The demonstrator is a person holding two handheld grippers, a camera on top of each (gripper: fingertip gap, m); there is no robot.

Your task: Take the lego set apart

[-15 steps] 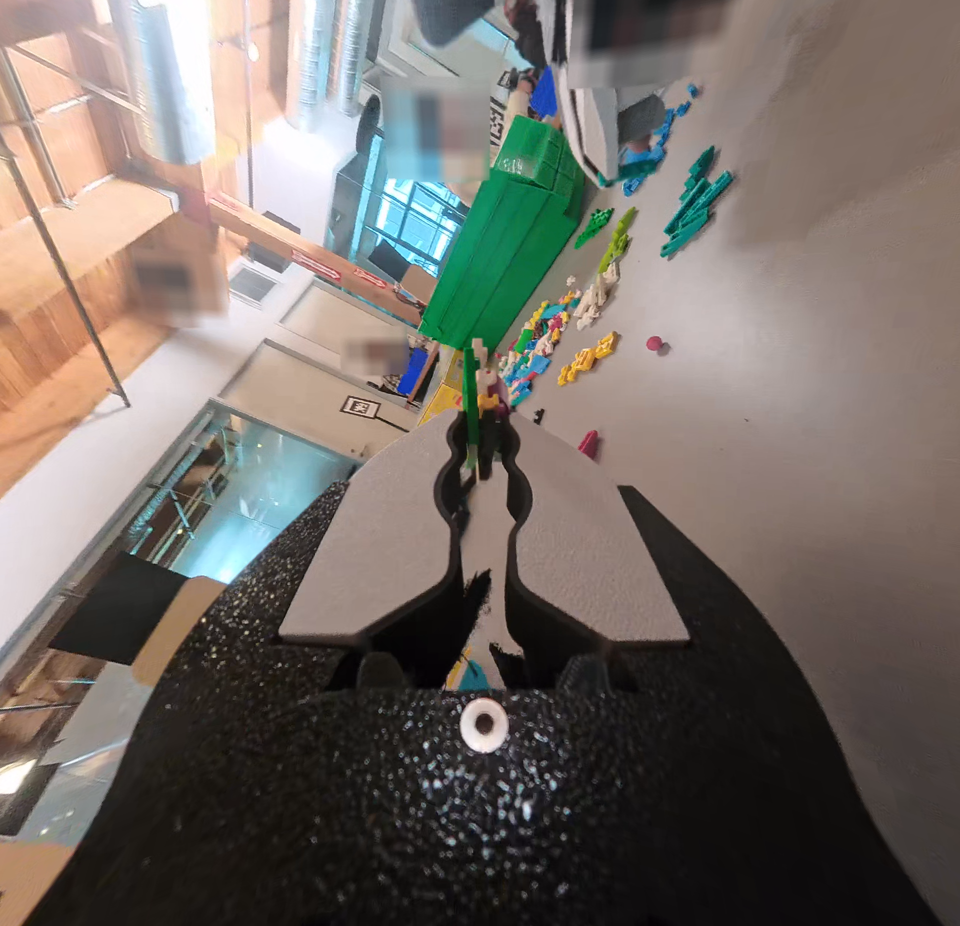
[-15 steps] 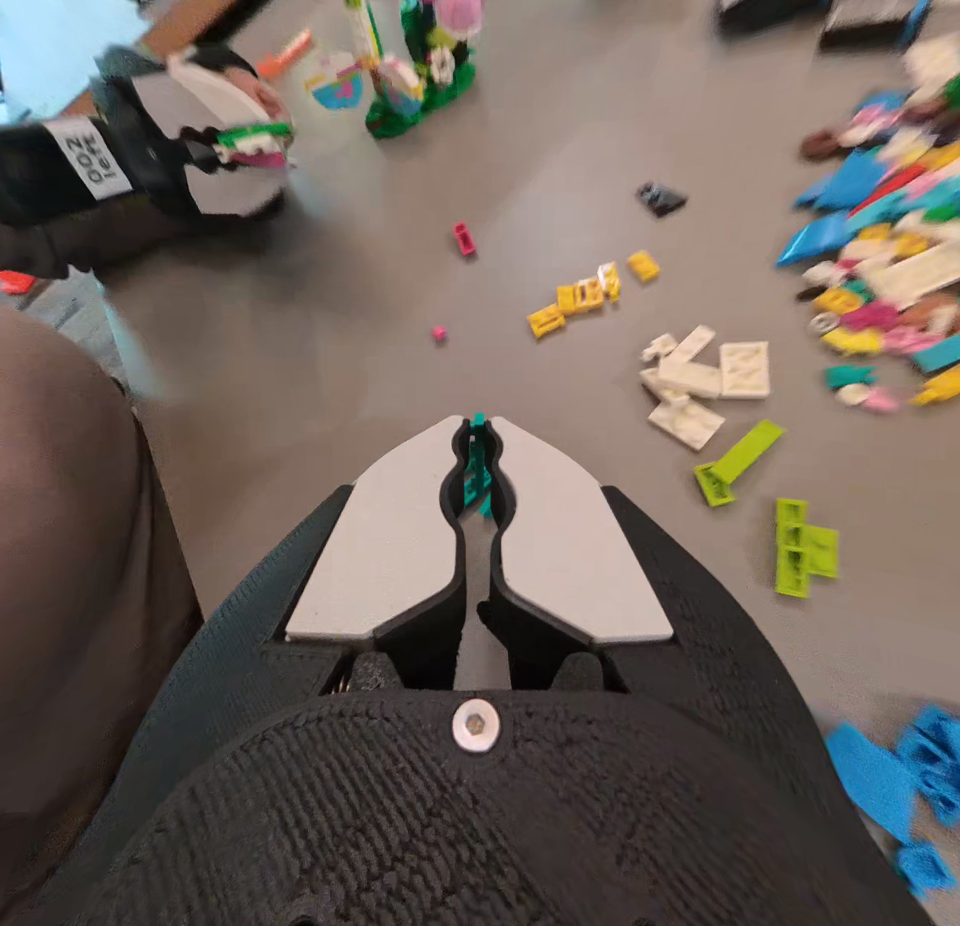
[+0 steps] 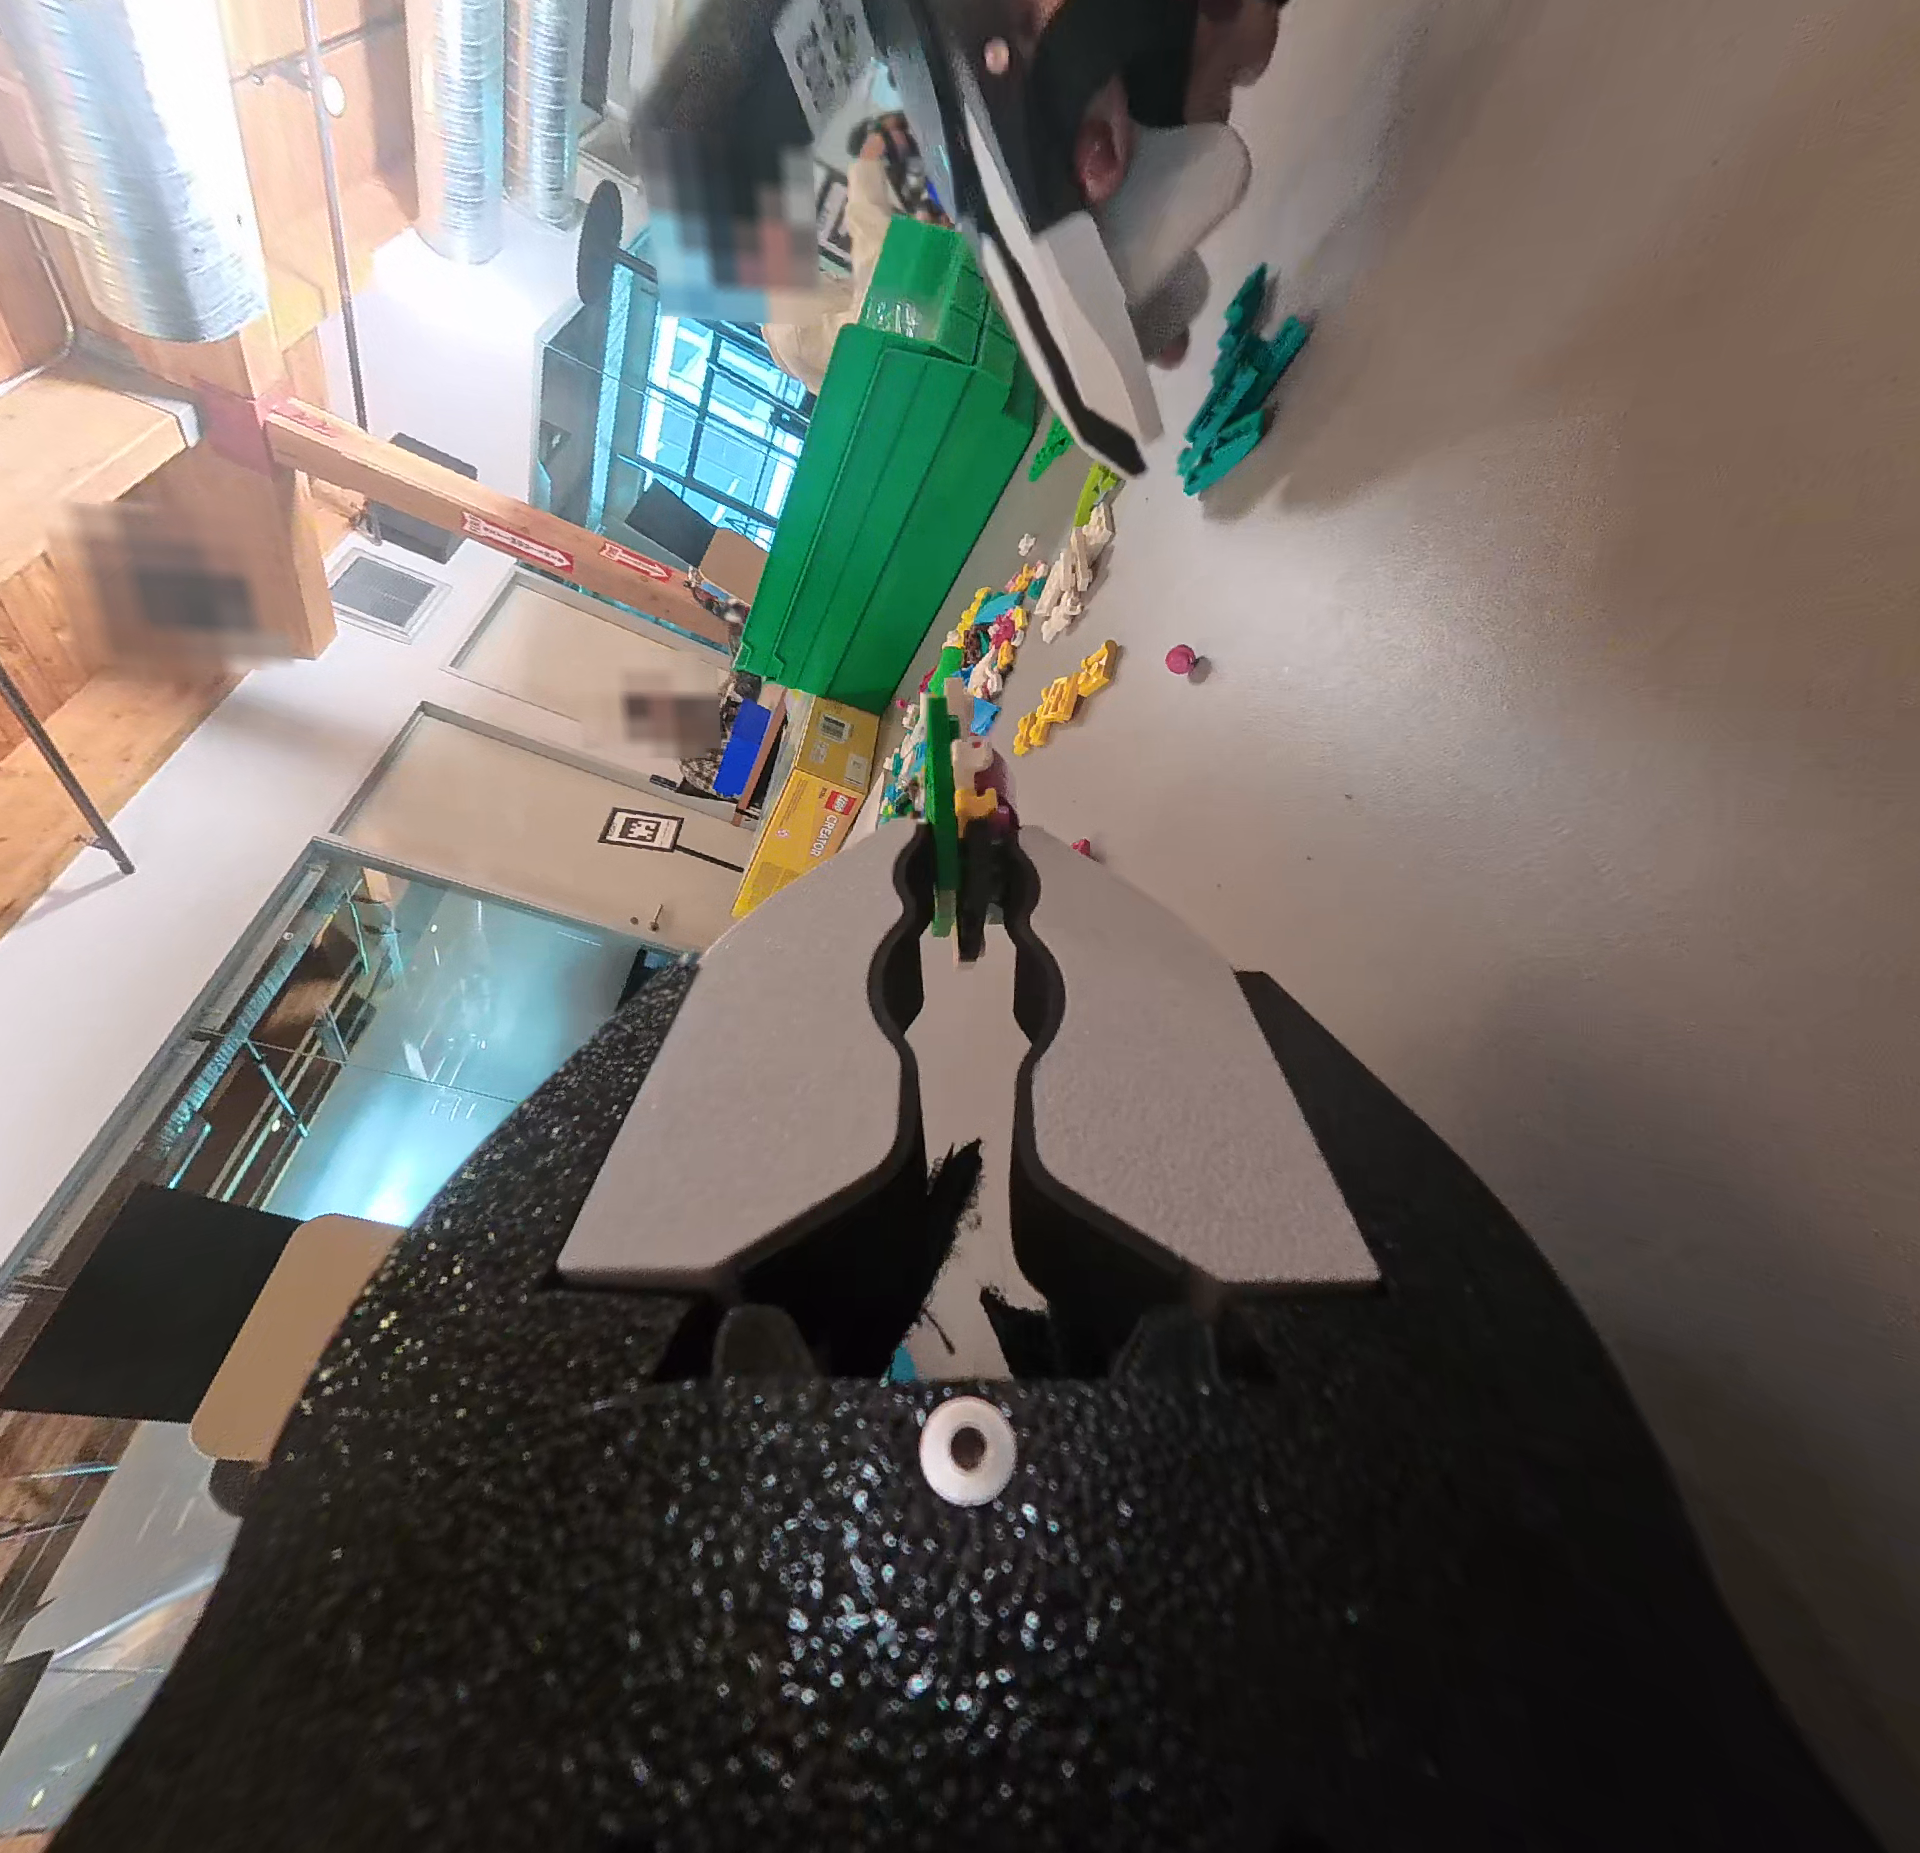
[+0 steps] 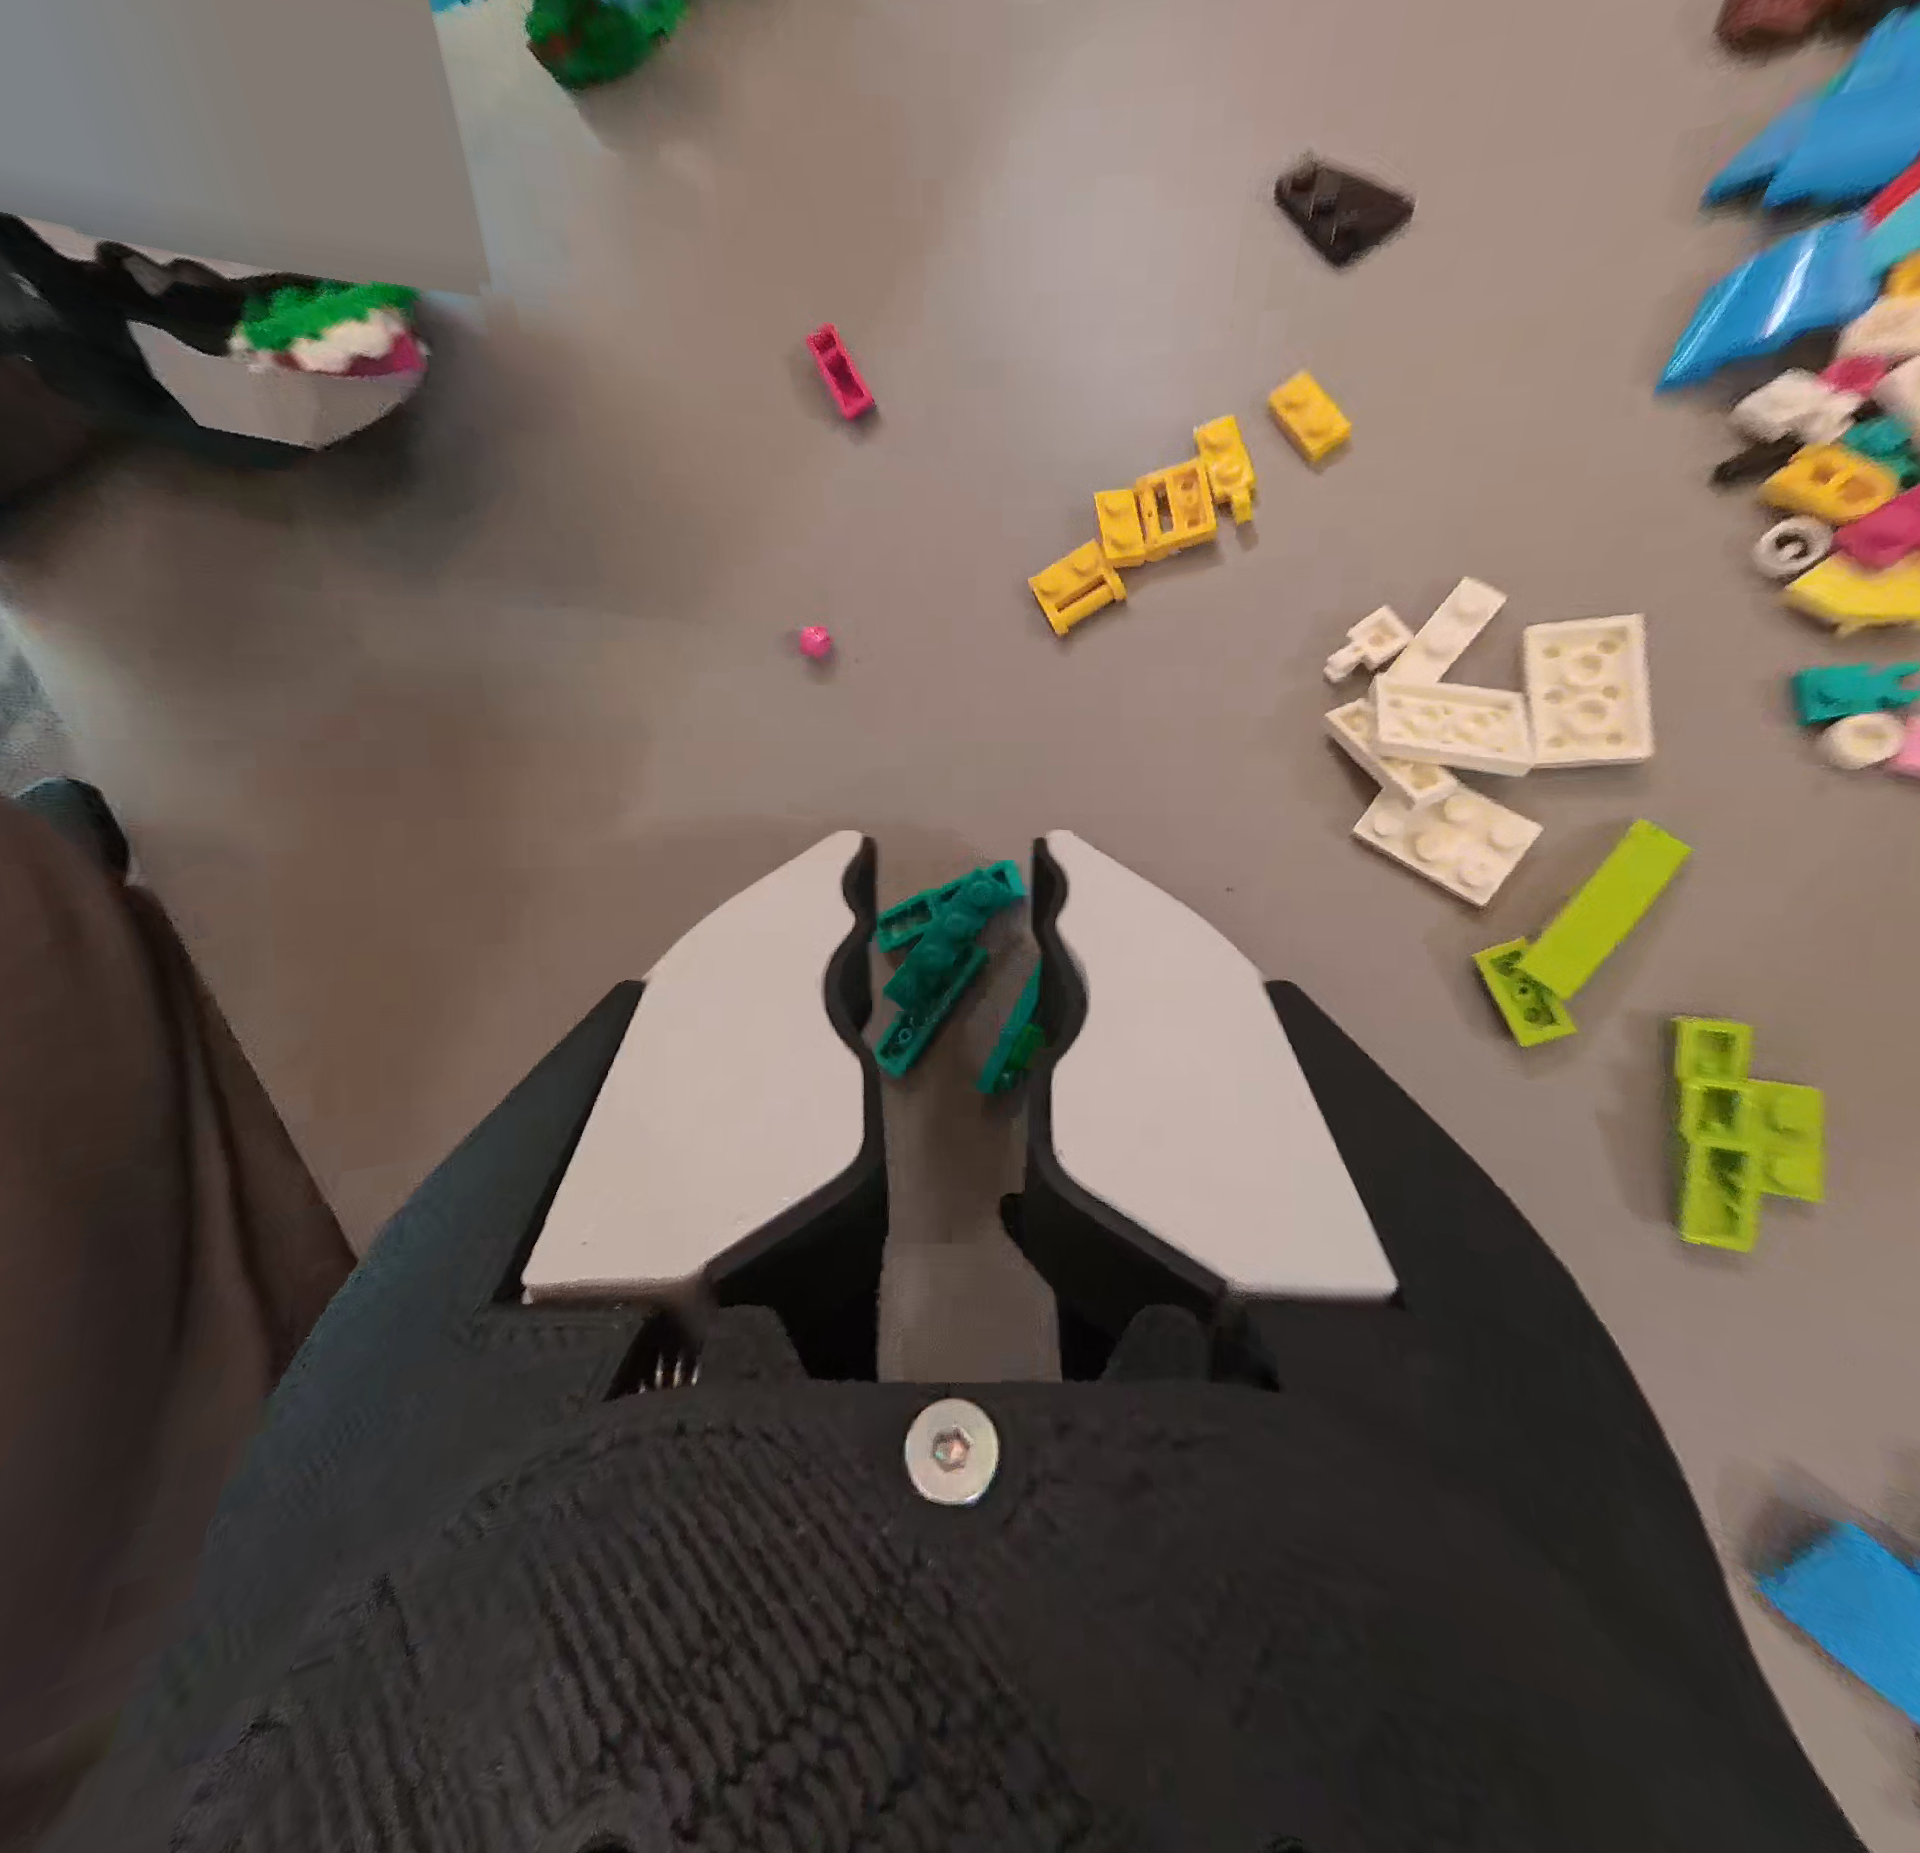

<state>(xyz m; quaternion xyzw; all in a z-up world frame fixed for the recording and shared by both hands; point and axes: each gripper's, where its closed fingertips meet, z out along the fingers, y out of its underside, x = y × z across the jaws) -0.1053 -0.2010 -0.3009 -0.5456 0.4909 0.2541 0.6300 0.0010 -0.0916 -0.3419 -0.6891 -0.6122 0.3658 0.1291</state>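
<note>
My left gripper (image 3: 971, 847) is shut on a small lego chunk (image 3: 943, 795) with a green plate and white, yellow and magenta bits, held off the grey table. My right gripper (image 4: 954, 853) is open just above the table. A cluster of teal pieces (image 4: 935, 956) lies between its fingers, and one teal piece (image 4: 1013, 1034) leans by the right finger. The left gripper (image 4: 312, 359) with its chunk (image 4: 322, 312) shows at the left of the right wrist view. The rest of the lego set (image 4: 613, 6), green-based, stands at the top edge, blurred.
Loose pieces lie sorted on the table: yellow (image 4: 1164, 504), white plates (image 4: 1486, 723), lime (image 4: 1745, 1128), blue (image 4: 1818, 193), a pink brick (image 4: 840, 371), a black piece (image 4: 1340, 205). A green bin (image 3: 883, 515) and a yellow box (image 3: 810, 816) stand at the far side. Left tips to right tips: about 15 cm. The pink brick (image 4: 840, 371) is about 9 cm from my left fingertips.
My right gripper has opened and let go of the teal piece, which now lies with other teal pieces on the table. It has moved closer to the table. The left gripper keeps its hold.
</note>
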